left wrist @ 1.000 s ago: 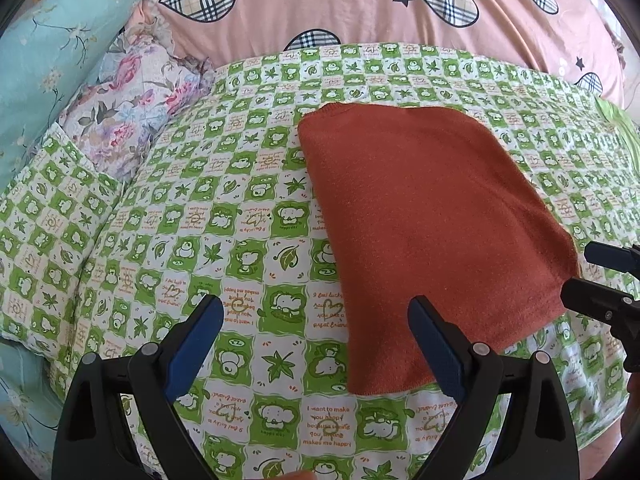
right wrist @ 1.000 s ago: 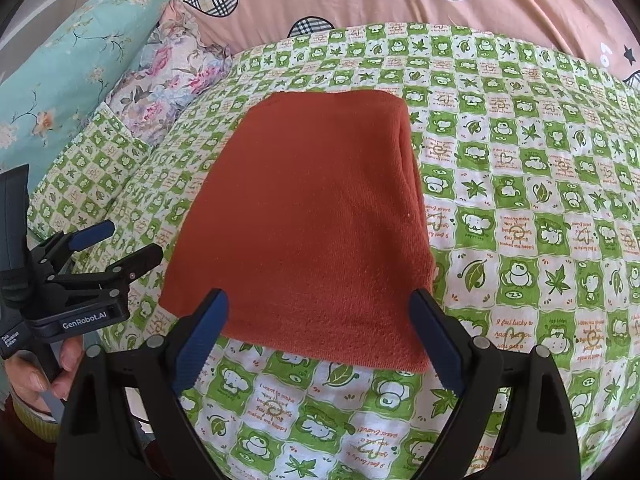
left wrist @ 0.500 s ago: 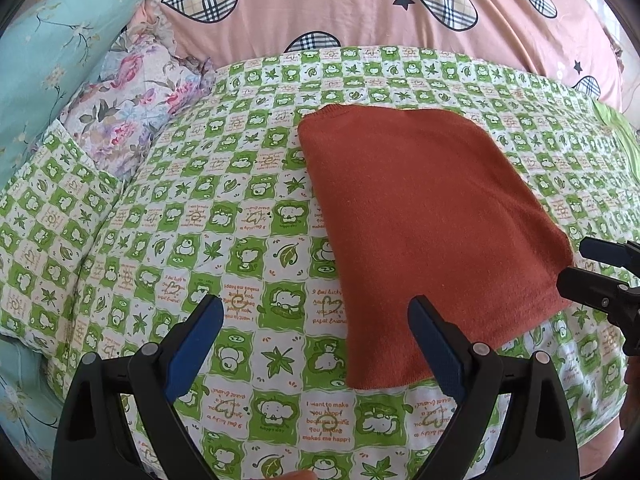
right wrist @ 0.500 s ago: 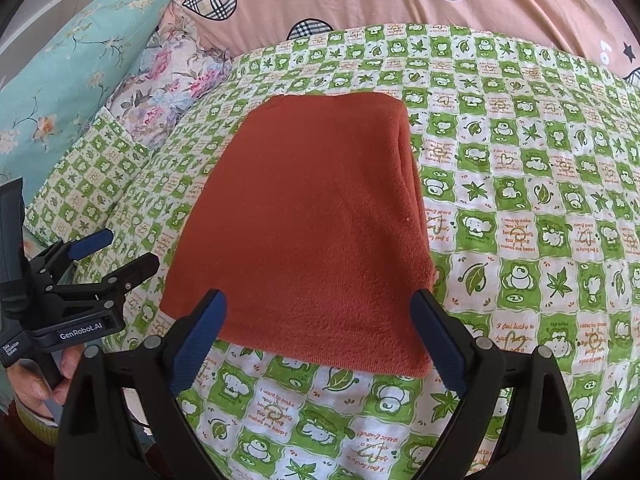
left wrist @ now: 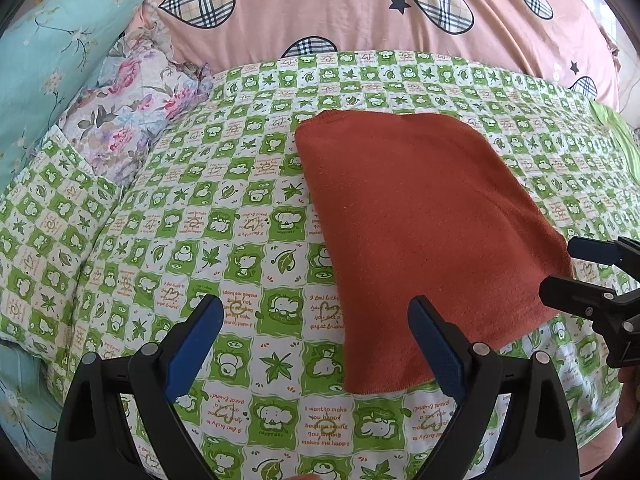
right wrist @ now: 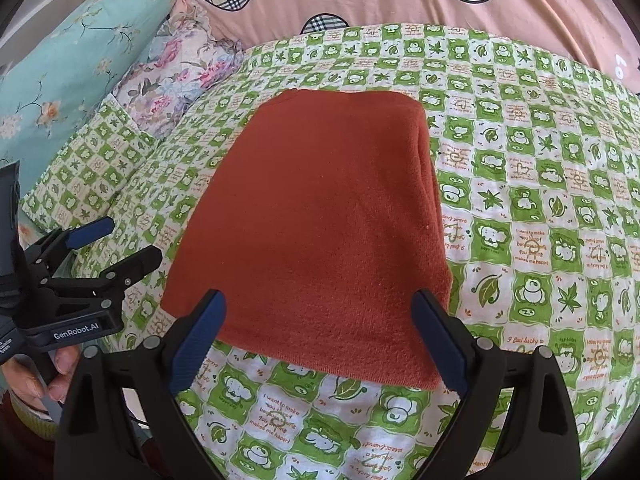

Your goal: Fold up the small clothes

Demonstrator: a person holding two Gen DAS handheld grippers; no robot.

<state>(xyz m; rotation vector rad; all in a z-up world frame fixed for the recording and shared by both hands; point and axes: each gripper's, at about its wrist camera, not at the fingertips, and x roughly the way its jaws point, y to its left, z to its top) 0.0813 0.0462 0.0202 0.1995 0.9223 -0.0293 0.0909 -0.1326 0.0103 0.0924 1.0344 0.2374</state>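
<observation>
A rust-orange knitted garment [left wrist: 424, 224] lies folded into a flat rectangle on the green-and-white checked bedspread [left wrist: 224, 240]; it also shows in the right wrist view [right wrist: 320, 232]. My left gripper [left wrist: 316, 332] is open and empty, above the bedspread at the garment's near left corner. My right gripper [right wrist: 320, 328] is open and empty, just above the garment's near edge. Each gripper shows in the other's view, the right one [left wrist: 560, 268] at the garment's right corner and the left one [right wrist: 128, 244] off its left corner, both with jaws apart.
A pink quilt with plaid hearts [left wrist: 360, 8] rises behind the bedspread. A teal floral pillow [left wrist: 52, 52] and a pale flowered pillow [left wrist: 136, 112] lie at the left. A checked pillow [left wrist: 44, 240] sits at the near left. The holder's hand [right wrist: 36, 376] shows at the lower left.
Both grippers have drawn back slightly and stayed open. The folded garment has not moved on the bedspread.
</observation>
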